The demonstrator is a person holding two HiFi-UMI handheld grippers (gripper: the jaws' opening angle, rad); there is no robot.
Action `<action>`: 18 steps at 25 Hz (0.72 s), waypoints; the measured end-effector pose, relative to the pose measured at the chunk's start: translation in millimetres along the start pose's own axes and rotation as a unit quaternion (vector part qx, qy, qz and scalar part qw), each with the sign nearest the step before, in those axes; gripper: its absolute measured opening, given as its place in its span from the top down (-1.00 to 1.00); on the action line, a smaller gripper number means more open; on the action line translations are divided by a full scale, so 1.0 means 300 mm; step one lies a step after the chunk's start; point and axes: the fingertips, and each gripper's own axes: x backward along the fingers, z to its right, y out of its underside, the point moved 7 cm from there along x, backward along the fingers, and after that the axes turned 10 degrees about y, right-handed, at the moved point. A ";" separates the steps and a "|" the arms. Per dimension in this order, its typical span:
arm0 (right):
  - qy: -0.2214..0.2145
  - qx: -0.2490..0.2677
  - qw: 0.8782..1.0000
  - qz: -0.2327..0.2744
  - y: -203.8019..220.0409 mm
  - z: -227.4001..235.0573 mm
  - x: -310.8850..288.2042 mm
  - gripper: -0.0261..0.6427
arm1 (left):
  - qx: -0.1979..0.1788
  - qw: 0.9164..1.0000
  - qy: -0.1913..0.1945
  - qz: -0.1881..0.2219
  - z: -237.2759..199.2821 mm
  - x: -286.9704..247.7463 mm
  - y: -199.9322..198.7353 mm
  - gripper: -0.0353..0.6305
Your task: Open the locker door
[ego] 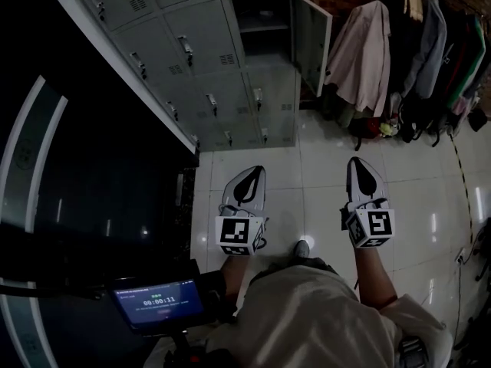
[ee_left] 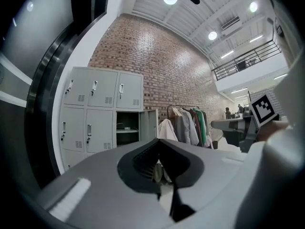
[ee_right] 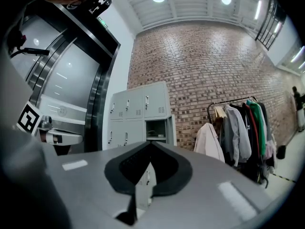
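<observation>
Closest in, at the bottom of the head view: small lit screen (ego: 157, 301) showing a timer, beside the person's pale clothing. Just past that, marker cube (ego: 236, 236) on the left claw (ego: 253, 172) and marker cube (ego: 370, 227) on the right claw (ego: 357, 161). Both held side by side over the glossy white tiled floor (ego: 307, 159), pointing toward the lockers.

Left claw (ee_left: 159, 140): jaws pressed together, nothing between them. Right claw (ee_right: 150, 143): same, closed and empty.

Further out, grey locker bank (ego: 207, 75) against a brick wall (ee_left: 167, 66). Locker door (ego: 311, 41) in the right-hand column, second row from the top in the left gripper view, already swung open to the right. Dark open compartment (ego: 261, 18) with a shelf inside. Other doors closed. Door (ee_left: 150, 124) well apart from both claws, touched by neither.

Right of the lockers: clothes rack (ego: 418, 44) with hanging jackets, pale pink garment (ego: 360, 52) nearest the open door (ee_right: 170, 128).
</observation>
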 end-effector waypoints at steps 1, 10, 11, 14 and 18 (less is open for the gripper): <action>-0.002 0.003 1.000 0.003 -0.010 -0.030 0.015 0.92 | 0.001 1.000 0.001 0.001 -0.006 0.024 -0.007 0.72; 0.004 0.021 1.000 0.011 -0.062 -0.207 0.179 0.92 | 0.010 1.000 0.014 0.003 -0.013 0.220 -0.030 0.72; 0.006 0.023 1.000 0.006 -0.066 -0.216 0.197 0.92 | 0.008 1.000 0.016 0.003 -0.008 0.234 -0.038 0.72; 0.013 0.036 0.999 -0.019 -0.088 -0.228 0.246 0.92 | 0.002 1.000 0.022 0.008 0.013 0.264 -0.069 0.72; 0.003 0.040 0.999 0.001 -0.174 -0.250 0.277 0.92 | 0.007 1.000 0.020 0.016 0.026 0.290 -0.119 0.72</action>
